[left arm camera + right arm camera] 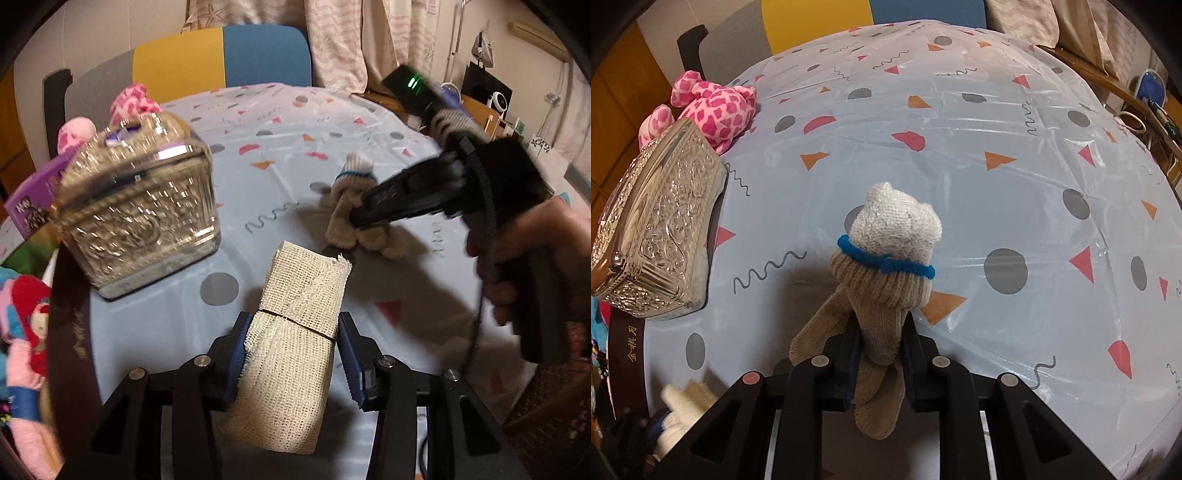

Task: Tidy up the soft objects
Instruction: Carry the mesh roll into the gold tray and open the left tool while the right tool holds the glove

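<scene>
A cream gauze roll (295,302), bound by a thin band, stands tilted between the blue pads of my left gripper (293,354), which is shut on its middle. Further out over the table, my right gripper (354,221) is held by a hand (524,251) and pinches a beige knitted glove (347,206). In the right wrist view the glove (882,295) hangs bunched, with a blue band and white cuff on top. My right gripper (881,354) is shut on its lower part. A blurred white cloth (683,398) shows at bottom left.
An ornate silver box (140,206) (661,236) sits at the table's left, with a pink spotted plush (133,103) (713,110) behind it. Dolls (29,314) lie beyond a dark brown rim (70,332). The patterned blue tablecloth (960,184) spreads right; a yellow-blue chair (221,55) stands behind.
</scene>
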